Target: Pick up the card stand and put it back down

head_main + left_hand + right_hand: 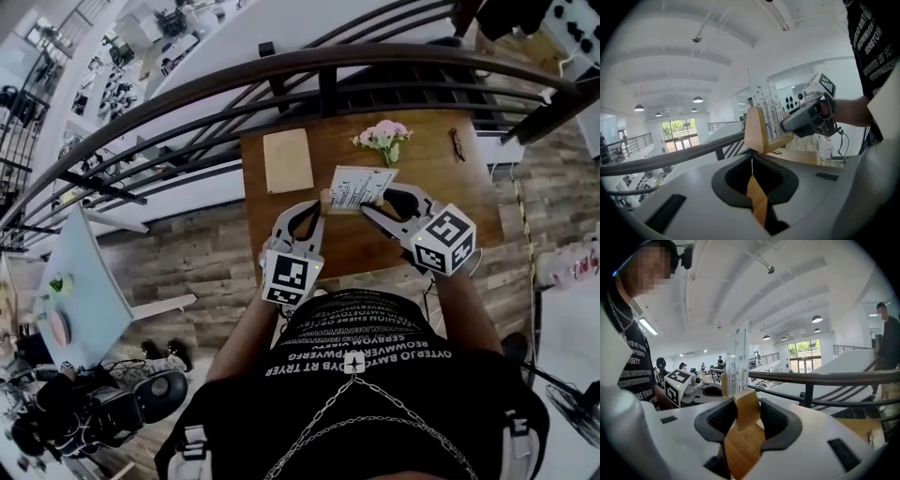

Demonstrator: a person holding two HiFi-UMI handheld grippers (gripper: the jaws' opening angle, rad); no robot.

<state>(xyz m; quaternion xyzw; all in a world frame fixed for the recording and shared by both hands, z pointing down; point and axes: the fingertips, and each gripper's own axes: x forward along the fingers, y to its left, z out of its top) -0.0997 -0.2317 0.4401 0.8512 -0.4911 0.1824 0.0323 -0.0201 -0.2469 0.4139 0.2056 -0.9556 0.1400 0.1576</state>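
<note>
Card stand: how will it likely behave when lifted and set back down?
The wooden base looks stiff; with the left gripper and right gripper clamping its ends it should not sag. The tall thin card standing above that narrow base probably makes it apt to tip if set down tilted.

The card stand (354, 192) has a base of pale, smooth wood with a matt face. Its upright card looks like clear, glossy plastic over white printed paper. The left gripper (321, 208) and right gripper (375, 202) have matt light-grey plastic shells and dark, ribbed pads (717, 416). The table (441, 169) is brown, matt wood, and the railing (375, 52) is dark, faintly shiny metal.
</note>
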